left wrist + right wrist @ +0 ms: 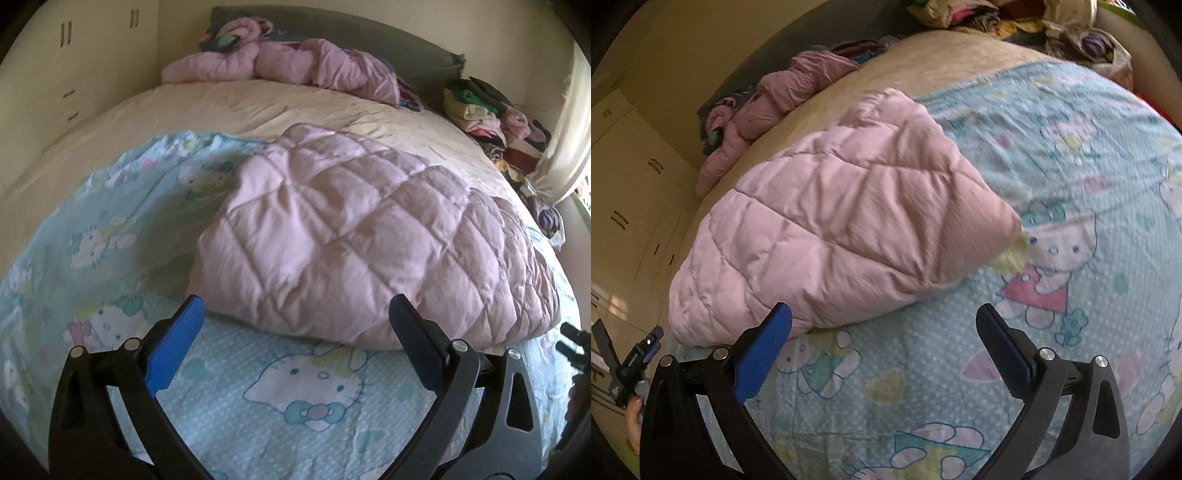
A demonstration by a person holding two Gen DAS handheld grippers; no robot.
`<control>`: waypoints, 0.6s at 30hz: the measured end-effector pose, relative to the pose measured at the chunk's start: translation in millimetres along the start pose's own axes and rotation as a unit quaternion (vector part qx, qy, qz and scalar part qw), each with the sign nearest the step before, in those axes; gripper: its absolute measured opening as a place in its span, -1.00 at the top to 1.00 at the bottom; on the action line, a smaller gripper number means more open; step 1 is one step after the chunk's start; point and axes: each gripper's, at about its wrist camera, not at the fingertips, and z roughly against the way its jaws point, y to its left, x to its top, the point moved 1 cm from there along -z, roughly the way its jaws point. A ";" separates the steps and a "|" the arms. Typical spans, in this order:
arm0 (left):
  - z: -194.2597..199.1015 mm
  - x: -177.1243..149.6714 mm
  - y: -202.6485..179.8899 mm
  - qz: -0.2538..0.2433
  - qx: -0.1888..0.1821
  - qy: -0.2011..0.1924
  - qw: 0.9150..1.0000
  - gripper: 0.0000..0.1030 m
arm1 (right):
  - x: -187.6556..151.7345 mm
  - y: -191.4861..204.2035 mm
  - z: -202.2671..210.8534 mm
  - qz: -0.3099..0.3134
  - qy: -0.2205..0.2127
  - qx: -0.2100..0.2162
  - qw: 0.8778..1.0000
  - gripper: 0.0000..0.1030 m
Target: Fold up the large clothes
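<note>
Pink quilted fabric, puffy and diamond-stitched, fills the middle of both wrist views: a padded jacket or small quilt (354,236) bundled into a thick, rounded packet on a pale blue cartoon-cat blanket (303,391). The layers look doubled over, so I judge the folding well along; whether sleeves are tucked inside cannot be told.

Ahead of the left gripper (295,314), the packet's near edge lies just beyond and between the spread fingertips, touching neither. Its jaws stand wide with nothing in them. The right gripper (884,319) is likewise wide and empty; its left fingertip sits close against the packet's lower edge, while the packet's corner (1008,221) points out beyond its right jaw, over the blanket. Both tools hang back from the cloth, probably so the fold can settle or be checked before a new grip is chosen.

The blanket seems laid out as a working surface over the cream bedsheet (207,107). Far beyond the jaws, another pink puffy garment (280,62) lies crumpled by the headboard, likely waiting its turn, and a heap of mixed clothes (491,122) sits far off beyond the right jaw in the left view.

Padding this thick will spring open, so any next fold needs a deep bite on the edge.
</note>
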 end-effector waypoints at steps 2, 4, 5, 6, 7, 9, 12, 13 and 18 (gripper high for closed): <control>-2.4 -5.4 8.9 0.025 -0.011 0.009 1.000 -0.82 | -1.4 -3.2 -5.1 -0.011 0.006 0.006 1.000 -0.92; -3.9 -10.4 16.7 0.050 -0.026 0.015 0.998 -0.81 | -2.0 -5.8 -11.7 -0.023 0.015 0.018 0.999 -0.92; -5.7 -12.7 20.7 0.066 -0.037 0.021 0.997 -0.81 | -1.7 -6.9 -16.0 -0.030 0.021 0.021 0.999 -0.92; -7.0 -14.1 22.8 0.075 -0.048 0.025 0.996 -0.82 | -1.9 -8.1 -20.5 -0.041 0.026 0.029 0.998 -0.92; -9.8 -15.6 25.5 0.091 -0.065 0.034 0.993 -0.82 | -0.8 -9.0 -23.5 -0.049 0.029 0.036 0.998 -0.92; -15.9 -16.5 29.6 0.123 -0.096 0.046 0.987 -0.82 | 1.3 -11.8 -32.3 -0.072 0.034 0.050 0.996 -0.92; -22.8 -16.0 29.9 0.150 -0.123 0.053 0.980 -0.82 | 5.6 -15.7 -45.9 -0.105 0.044 0.076 0.991 -0.92; -26.6 -15.0 29.2 0.158 -0.132 0.056 0.977 -0.82 | 7.7 -17.9 -51.5 -0.119 0.044 0.078 0.989 -0.92; -47.1 -10.0 32.3 0.191 -0.148 0.057 0.969 -0.82 | 23.9 -20.7 -68.6 -0.151 0.029 0.104 0.983 -0.92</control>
